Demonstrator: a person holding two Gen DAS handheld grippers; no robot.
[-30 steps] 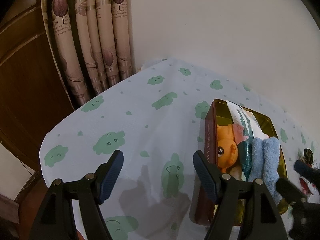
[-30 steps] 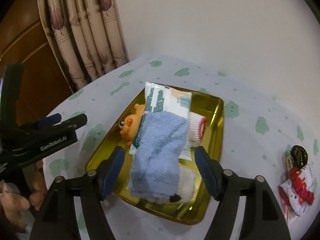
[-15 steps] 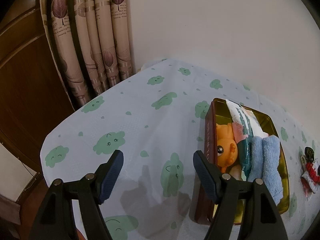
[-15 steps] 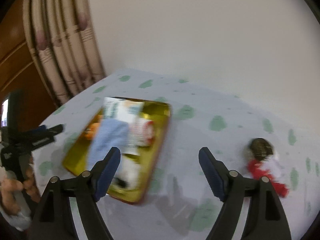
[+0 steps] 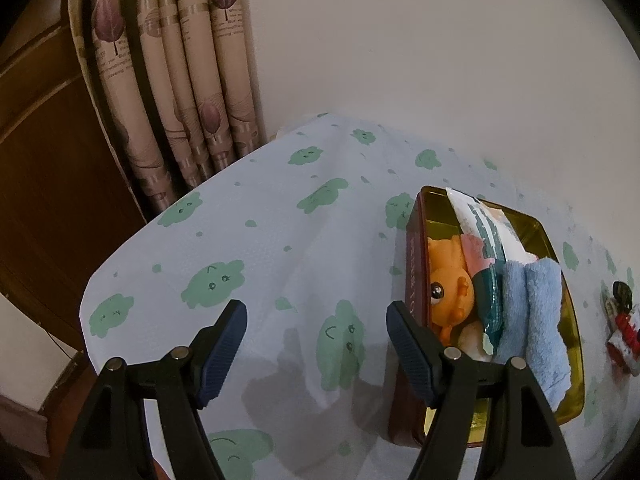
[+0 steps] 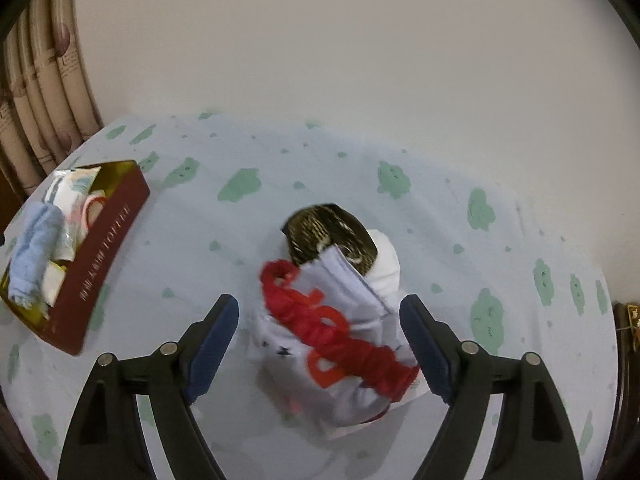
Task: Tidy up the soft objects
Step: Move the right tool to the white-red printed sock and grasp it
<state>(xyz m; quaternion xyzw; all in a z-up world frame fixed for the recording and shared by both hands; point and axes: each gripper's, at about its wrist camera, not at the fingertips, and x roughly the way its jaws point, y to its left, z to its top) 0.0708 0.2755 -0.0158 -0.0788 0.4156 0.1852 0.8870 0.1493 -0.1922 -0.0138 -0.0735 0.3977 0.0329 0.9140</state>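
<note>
My right tool hangs over the last loose bundle on the tabletop, its jaws spread wide after just opening further, nothing pressed between the pads. The bundle, a white cloth piece with red trim, lies between the two fingers but apart from both, a dark gold-streaked object touching it at its 12 o'clock end. What that dark piece is, I cannot tell. The picture is slightly blurred.

At 9 o'clock in this view sits the maroon tin, well apart from the bundle, already holding a rolled blue towel and a printed white packet.

My left tool is released too, empty, poised above the patterned cloth just beside the tin's long wall. From there the tin lies at 3 o'clock, an orange toy pressed against its near wall, with the teal-edged packet and the blue towel beside it. The white and red bundle shows at the far 3 o'clock edge, outside the tin.

The step in hand, as I judge it, is the pickup of this remaining soft item. The next move calls for lowering the right tool so the pads straddle the fabric's thick middle, then closing firmly enough to gather the loose folds, and carrying it toward 9 o'clock into the tin. The tin looks crowded, so room for it may be tight.
</note>
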